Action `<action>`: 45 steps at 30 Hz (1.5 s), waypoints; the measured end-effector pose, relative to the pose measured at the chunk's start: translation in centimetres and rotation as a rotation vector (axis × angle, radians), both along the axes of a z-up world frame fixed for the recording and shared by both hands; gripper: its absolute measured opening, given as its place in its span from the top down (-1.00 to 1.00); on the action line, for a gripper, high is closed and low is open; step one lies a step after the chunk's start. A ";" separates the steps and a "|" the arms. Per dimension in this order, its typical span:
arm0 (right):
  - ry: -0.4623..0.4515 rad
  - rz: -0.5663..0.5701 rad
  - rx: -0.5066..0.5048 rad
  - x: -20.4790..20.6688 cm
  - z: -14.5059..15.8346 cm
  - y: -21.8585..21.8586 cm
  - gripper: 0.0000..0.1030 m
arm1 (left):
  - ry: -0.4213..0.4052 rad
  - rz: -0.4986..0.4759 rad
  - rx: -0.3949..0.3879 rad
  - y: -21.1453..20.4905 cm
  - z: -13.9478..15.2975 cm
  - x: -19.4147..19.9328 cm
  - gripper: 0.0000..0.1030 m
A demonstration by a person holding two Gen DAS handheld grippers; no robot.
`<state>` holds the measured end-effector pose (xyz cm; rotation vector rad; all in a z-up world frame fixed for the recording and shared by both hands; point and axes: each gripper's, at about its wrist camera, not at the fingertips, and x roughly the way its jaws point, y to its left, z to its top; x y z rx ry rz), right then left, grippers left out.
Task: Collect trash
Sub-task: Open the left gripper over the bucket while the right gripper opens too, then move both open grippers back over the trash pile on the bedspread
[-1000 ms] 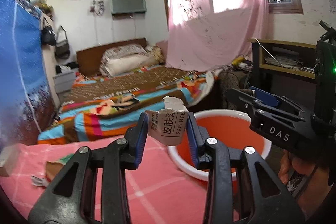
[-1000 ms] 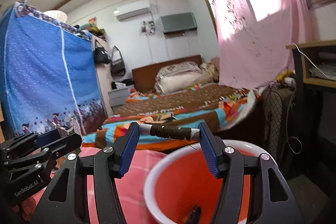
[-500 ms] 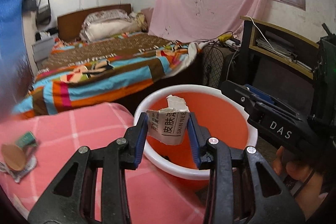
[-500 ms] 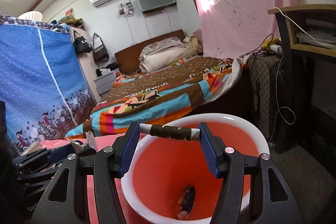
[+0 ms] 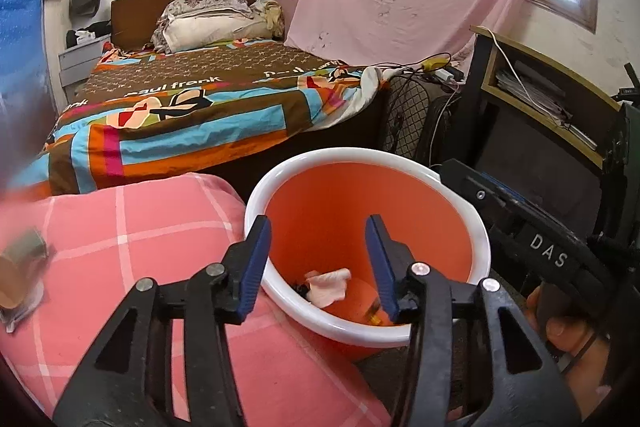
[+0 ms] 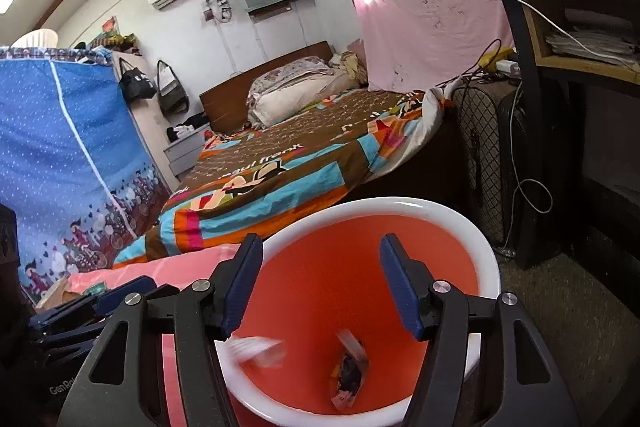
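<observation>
1. Trash: a crumpled pale paper scrap lies at the bottom of the orange bin, beside a dark wrapper. In the right wrist view the same wrapper sits at the bin floor, and a white piece, motion-blurred, shows at about 9 o'clock from it, inside the rim.
2. Left gripper: jaws spread wide, nothing between the blue pads; it hangs over the bin's mouth.
3. Right gripper: jaws likewise wide apart and empty, directly over the bin opening. In the left wrist view its black body sits at 3 o'clock of the bin, a hand gripping it below.
4. Bin: white rim, orange wall, standing on the floor just against the pink checked cushion, which lies at its 9 o'clock.
5. More scraps, blurred, rest at the cushion's far left edge; what they are cannot be told.
6. Beyond the bin, at 12 o'clock: a bed with a striped patchwork cover. At 2 o'clock: a dark shelf unit with papers.
7. Blue wardrobe cover at 9 o'clock in the right wrist view; pink curtain at 1 o'clock.
</observation>
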<state>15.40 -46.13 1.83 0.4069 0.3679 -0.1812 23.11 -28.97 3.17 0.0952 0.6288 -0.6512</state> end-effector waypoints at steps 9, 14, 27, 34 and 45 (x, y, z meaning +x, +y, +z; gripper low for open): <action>-0.008 0.006 -0.011 0.2 0.2 0.3 -0.17 | -0.012 0.063 -0.028 2.0 0.6 -0.1 -0.15; -0.045 0.020 -0.038 0.3 1.0 1.3 -0.18 | -0.039 0.118 -0.050 3.9 1.7 -0.4 -0.26; -0.199 0.085 -0.155 0.8 4.0 8.0 -0.70 | -0.234 0.368 -0.142 13.6 4.9 -3.3 -0.78; -0.321 0.145 -0.187 0.3 5.0 11.3 -1.00 | -0.327 0.513 -0.175 19.2 5.1 -5.2 -1.00; -0.459 0.301 -0.276 -0.6 5.6 17.6 -1.00 | -0.402 0.669 -0.149 25.7 3.9 -8.2 -1.00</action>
